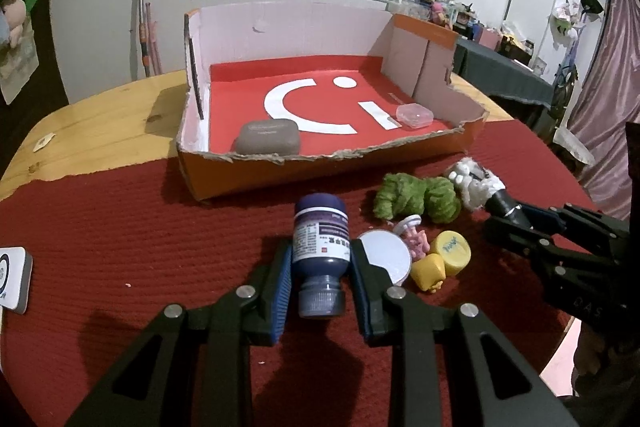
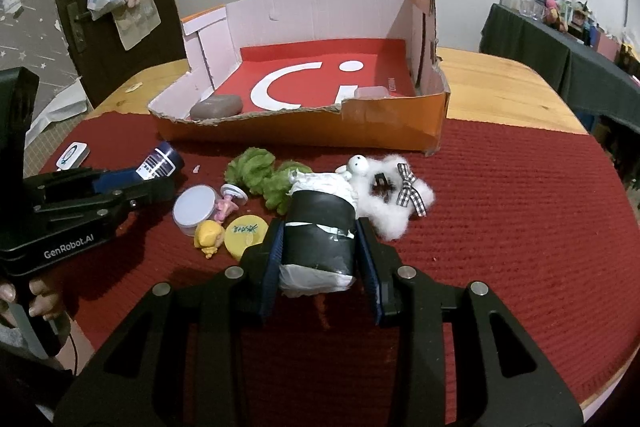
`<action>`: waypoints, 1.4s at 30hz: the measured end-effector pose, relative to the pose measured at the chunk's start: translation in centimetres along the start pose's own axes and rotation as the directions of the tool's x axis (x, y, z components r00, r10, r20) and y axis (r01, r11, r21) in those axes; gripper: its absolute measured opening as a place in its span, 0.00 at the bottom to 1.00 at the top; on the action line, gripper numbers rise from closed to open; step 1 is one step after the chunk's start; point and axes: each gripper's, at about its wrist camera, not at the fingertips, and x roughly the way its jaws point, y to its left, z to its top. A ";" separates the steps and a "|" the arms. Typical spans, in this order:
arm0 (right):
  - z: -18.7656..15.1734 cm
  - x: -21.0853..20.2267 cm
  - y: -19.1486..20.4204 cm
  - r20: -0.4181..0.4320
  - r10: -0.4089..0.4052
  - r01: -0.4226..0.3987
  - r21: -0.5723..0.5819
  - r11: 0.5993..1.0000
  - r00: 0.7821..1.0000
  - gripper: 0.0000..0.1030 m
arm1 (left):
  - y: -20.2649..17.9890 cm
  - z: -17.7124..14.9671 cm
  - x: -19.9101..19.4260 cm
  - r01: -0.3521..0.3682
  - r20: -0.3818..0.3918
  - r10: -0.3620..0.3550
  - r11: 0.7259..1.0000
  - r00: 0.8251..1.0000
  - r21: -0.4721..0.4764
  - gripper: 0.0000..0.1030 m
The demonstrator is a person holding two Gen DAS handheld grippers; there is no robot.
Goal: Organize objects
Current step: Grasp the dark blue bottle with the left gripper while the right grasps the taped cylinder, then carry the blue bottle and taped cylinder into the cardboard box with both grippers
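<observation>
1. Left gripper point(image 1: 320, 263) was clamped on a dark blue pill bottle point(image 1: 320, 247); the blue pads point(image 1: 280, 291) pressed both sides of the body. The bottle was on its side, cap toward the camera, base toward the box, low over the red mat point(image 1: 160, 227).
2. Right gripper point(image 2: 318, 247) was clamped on a black-taped roll point(image 2: 320, 235) with white wrapping showing at both ends, pads tight on its sides. Could not tell if the roll touched the mat.
3. From the right wrist view the left gripper point(image 2: 160, 183) sat at far left, the bottle's point(image 2: 160, 163) blue base sticking out of its fingers.
4. Loose pile between the two grippers: white round lid point(image 1: 386, 259), small pink figure point(image 1: 416, 241), yellow cap point(image 1: 452, 251), yellow toy figure point(image 1: 428, 271), all touching or just beside each other.
5. Green fuzzy plush point(image 1: 416, 197) lay just behind that pile. White fluffy plush point(image 2: 384, 195) with a checked bow was just beside the roll, on its right.
6. Orange cardboard box point(image 1: 320, 175), front wall torn low, stood behind the pile on the mat and wooden table point(image 1: 112, 115). Inside it: grey case point(image 1: 267, 141) at the front left, clear plastic container point(image 1: 414, 115) at the right.
7. A white device point(image 1: 14, 279) lay on the mat's left edge, well apart from the rest.
</observation>
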 end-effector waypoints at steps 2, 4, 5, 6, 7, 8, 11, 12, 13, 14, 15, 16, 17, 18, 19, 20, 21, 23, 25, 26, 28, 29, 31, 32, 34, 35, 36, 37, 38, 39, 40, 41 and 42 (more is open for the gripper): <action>0.0 0.0 0.1 0.000 0.003 -0.003 -0.002 1.000 1.000 0.33 | -0.1 0.0 0.0 -0.001 0.002 0.001 1.000 1.000 0.000 0.28; 0.0 -0.1 0.1 0.003 0.004 -0.004 -0.004 1.000 1.000 0.33 | -0.1 0.0 0.0 -0.001 0.004 0.001 1.000 1.000 -0.002 0.28; 0.0 -0.2 0.2 0.003 0.008 -0.007 -0.006 1.000 1.000 0.33 | -0.2 -0.1 0.0 -0.001 0.004 0.001 1.000 1.000 -0.002 0.28; 0.0 -0.2 0.2 0.003 0.009 -0.009 -0.008 1.000 1.000 0.33 | -0.2 0.0 0.0 0.000 0.004 0.000 1.000 1.000 -0.003 0.28; 0.0 -0.3 0.3 0.005 0.011 -0.011 -0.011 1.000 1.000 0.33 | -0.2 -0.1 -0.1 0.001 0.005 -0.001 1.000 1.000 -0.003 0.28; 0.1 -0.3 0.4 0.006 0.012 -0.012 -0.014 1.000 1.000 0.33 | -0.3 0.0 -0.1 0.000 0.007 0.000 1.000 1.000 -0.003 0.28; 0.1 -0.5 0.5 0.009 0.017 -0.017 -0.016 1.000 1.000 0.33 | -0.4 -0.1 -0.4 0.001 0.012 -0.001 1.000 1.000 -0.004 0.28; 0.1 -0.5 0.5 0.009 0.018 -0.018 -0.016 1.000 1.000 0.33 | -0.4 -0.1 -0.5 0.002 0.013 -0.002 1.000 1.000 -0.005 0.28; 0.1 -0.5 0.5 0.009 0.021 -0.020 -0.015 1.000 1.000 0.33 | -0.4 -0.1 -0.6 0.002 0.014 -0.002 1.000 1.000 -0.004 0.28; 0.1 -0.5 0.6 0.009 0.023 -0.023 -0.016 1.000 1.000 0.33 | -0.4 -0.1 -0.6 0.002 0.015 -0.002 1.000 1.000 -0.005 0.28; 0.1 -0.5 0.6 0.008 0.024 -0.024 -0.016 1.000 1.000 0.33 | -0.4 0.0 -0.7 0.002 0.015 -0.002 1.000 1.000 -0.005 0.28; 0.1 -0.6 0.6 0.010 0.025 -0.025 -0.017 1.000 1.000 0.33 | -0.5 0.0 -0.7 0.003 0.016 -0.003 1.000 1.000 -0.004 0.28; 0.2 -0.6 0.6 0.012 0.027 -0.026 -0.017 1.000 1.000 0.33 | -0.5 0.0 -0.8 0.003 0.016 -0.003 1.000 1.000 -0.005 0.28; 0.3 -0.7 0.6 0.015 0.029 -0.029 -0.017 0.999 0.999 0.33 | -0.5 0.1 -0.8 0.004 0.018 -0.004 1.000 1.000 -0.006 0.28; 0.4 -0.8 0.6 0.019 0.032 -0.031 -0.018 0.999 0.999 0.33 | -0.5 0.1 -0.9 0.006 0.021 -0.006 1.000 1.000 -0.006 0.28; 0.6 -0.9 0.6 0.023 0.034 -0.033 -0.019 0.999 0.999 0.33 | -0.6 0.2 -1.0 0.007 0.024 -0.007 1.000 1.000 -0.005 0.28; 0.7 -1.0 0.7 0.028 0.036 -0.035 -0.020 0.999 0.999 0.33 | -0.6 0.3 -1.1 0.009 0.026 -0.009 1.000 1.000 -0.004 0.28; 1.2 -1.3 0.8 0.037 0.045 -0.044 -0.026 0.999 0.998 0.33 | -0.7 0.7 -1.3 0.016 0.034 -0.016 1.000 0.999 -0.001 0.28; 1.8 -1.5 0.8 0.048 0.055 -0.054 -0.031 0.998 0.997 0.33 | -0.9 1.2 -1.5 0.024 0.044 -0.024 1.000 0.999 0.005 0.28; 2.2 -1.6 0.7 0.053 0.060 -0.059 -0.034 0.998 0.997 0.33 | -1.0 1.4 -1.6 0.027 0.048 -0.027 1.000 0.998 0.007 0.28; 3.1 -1.8 0.6 0.064 0.075 -0.072 -0.037 0.997 0.995 0.33 | -1.2 2.3 -1.7 0.038 0.056 -0.039 0.999 0.998 0.015 0.28; 3.5 -1.8 0.5 0.068 0.082 -0.080 -0.037 0.996 0.994 0.33 | -1.3 2.6 -1.7 0.043 0.058 -0.044 0.999 0.997 0.016 0.28; 4.5 -1.8 0.4 0.073 0.103 -0.101 -0.038 0.994 0.992 0.33 | -1.4 3.4 -1.5 0.054 0.060 -0.055 0.998 0.997 0.021 0.28; 5.0 -1.7 0.3 0.072 0.113 -0.110 -0.039 0.993 0.991 0.33 | -1.5 3.8 -1.5 0.057 0.061 -0.059 0.998 0.996 0.023 0.28; 6.1 -1.4 0.3 0.072 0.127 -0.124 -0.045 0.991 0.989 0.33 | -1.7 4.5 -1.2 0.068 0.058 -0.069 0.997 0.996 0.032 0.28; 6.5 -1.2 0.2 0.073 0.129 -0.126 -0.049 0.991 0.989 0.33 | -1.8 5.0 -1.0 0.077 0.054 -0.079 0.996 0.995 0.037 0.28; 7.0 -1.0 0.2 0.072 0.131 -0.127 -0.052 0.990 0.989 0.33 | -1.9 5.3 -0.8 0.081 0.051 -0.083 0.996 0.995 0.040 0.28; 7.7 -0.7 0.1 0.067 0.138 -0.135 -0.056 0.989 0.988 0.33 | -2.0 5.9 -0.4 0.088 0.041 -0.090 0.995 0.995 0.045 0.28; 8.1 -0.5 0.0 0.062 0.145 -0.142 -0.056 0.988 0.987 0.33 | -2.1 6.3 0.0 0.092 0.031 -0.093 0.995 0.995 0.046 0.28; 8.6 -0.1 -0.1 0.053 0.155 -0.152 -0.054 0.987 0.987 0.33 | -2.0 6.6 0.2 0.095 0.024 -0.096 0.994 0.995 0.045 0.28; 9.2 0.4 -0.3 0.037 0.169 -0.167 -0.053 0.985 0.985 0.33 | -2.0 7.2 0.8 0.104 0.010 -0.105 0.994 0.994 0.043 0.28; 9.5 0.8 -0.4 0.026 0.177 -0.175 -0.054 0.983 0.984 0.33 | -2.0 7.5 1.1 0.108 0.000 -0.108 0.993 0.994 0.041 0.28; 9.9 1.3 -0.5 0.014 0.181 -0.180 -0.056 0.982 0.983 0.33 | -1.9 7.9 1.6 0.113 -0.014 -0.112 0.993 0.994 0.037 0.28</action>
